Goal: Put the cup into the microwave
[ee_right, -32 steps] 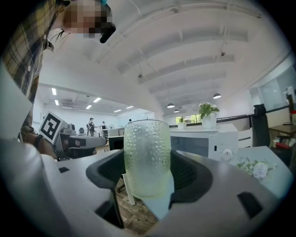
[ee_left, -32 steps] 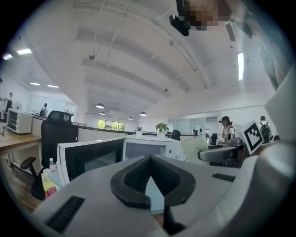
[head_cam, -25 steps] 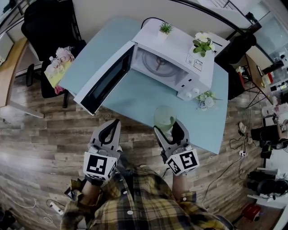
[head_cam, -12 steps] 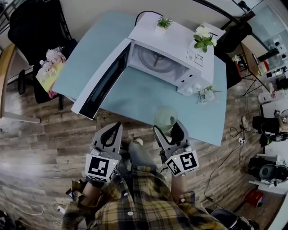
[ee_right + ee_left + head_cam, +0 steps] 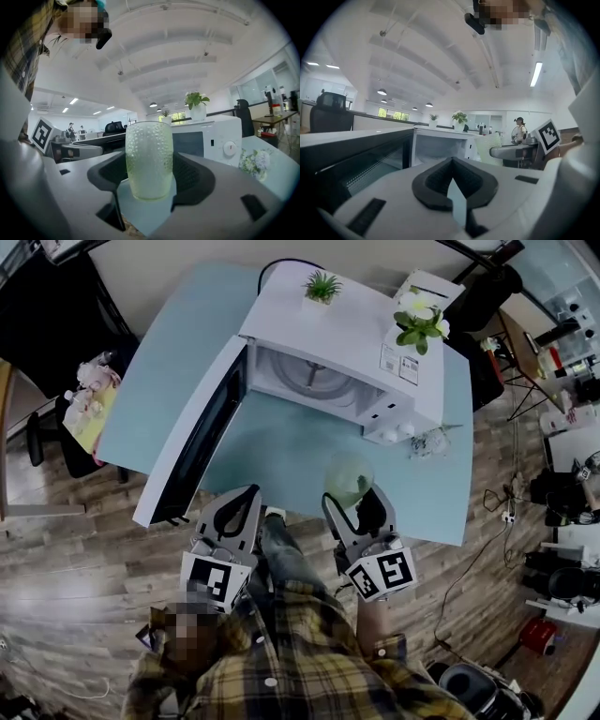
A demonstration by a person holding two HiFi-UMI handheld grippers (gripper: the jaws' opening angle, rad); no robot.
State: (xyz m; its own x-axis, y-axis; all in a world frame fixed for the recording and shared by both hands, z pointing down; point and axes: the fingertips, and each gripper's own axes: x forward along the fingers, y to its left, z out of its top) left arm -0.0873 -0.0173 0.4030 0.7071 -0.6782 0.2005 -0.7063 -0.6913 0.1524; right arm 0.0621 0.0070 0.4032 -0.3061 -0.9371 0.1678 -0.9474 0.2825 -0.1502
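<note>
A pale green dimpled glass cup stands upright between the jaws of my right gripper, which is shut on it, over the near edge of the light blue table. The white microwave sits at the back of the table. Its door hangs open to the left, showing the turntable inside. My left gripper is shut and holds nothing, just off the table's near edge, close to the door's free end.
Two small potted plants stand on top of the microwave. A small flower bunch sits on the table at its right. A chair with plush toys is at the left. Cables and gear lie on the wooden floor at right.
I have moved closer to the table, so the microwave and its open door now lie nearer to both grippers. The cup stays held in the right gripper.
</note>
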